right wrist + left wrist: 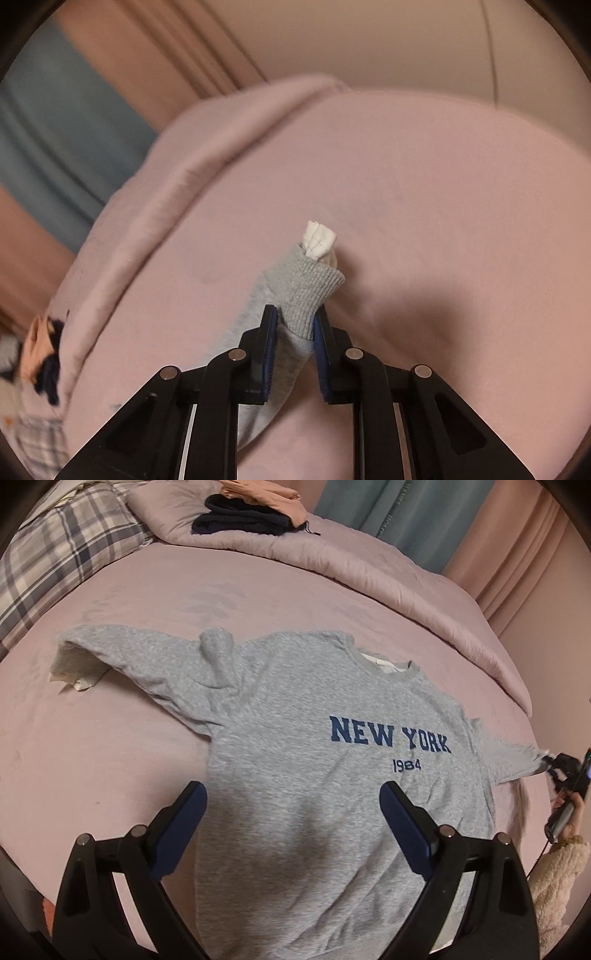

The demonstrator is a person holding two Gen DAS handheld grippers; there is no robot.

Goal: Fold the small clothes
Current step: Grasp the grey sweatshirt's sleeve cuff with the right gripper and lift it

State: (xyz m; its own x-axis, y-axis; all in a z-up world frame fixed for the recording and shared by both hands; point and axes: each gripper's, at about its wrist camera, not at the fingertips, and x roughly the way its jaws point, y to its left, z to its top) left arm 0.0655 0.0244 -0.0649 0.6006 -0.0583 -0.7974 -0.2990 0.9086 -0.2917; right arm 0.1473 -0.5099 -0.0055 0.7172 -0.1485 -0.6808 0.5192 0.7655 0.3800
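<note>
The left wrist view shows the whole grey sweatshirt [314, 760] lying flat on the pink bed [110, 760], front side up, with the left hand-held gripper [291, 794] wide open and empty above its lower part. Only the right wrist view shows clearly that the right hand-held gripper [295, 328] is closed on the ribbed cuff [310, 291] of one sleeve, where a white inner cuff [317, 240] sticks out.

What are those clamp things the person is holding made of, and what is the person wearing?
Each is a black plastic tool: the left gripper and right gripper have two flat fingers with dark blue pads and round silver pins at the hinges. The person's sleeve is fluffy, cream-coloured fleece, with a thin dark cable beside it.
</note>
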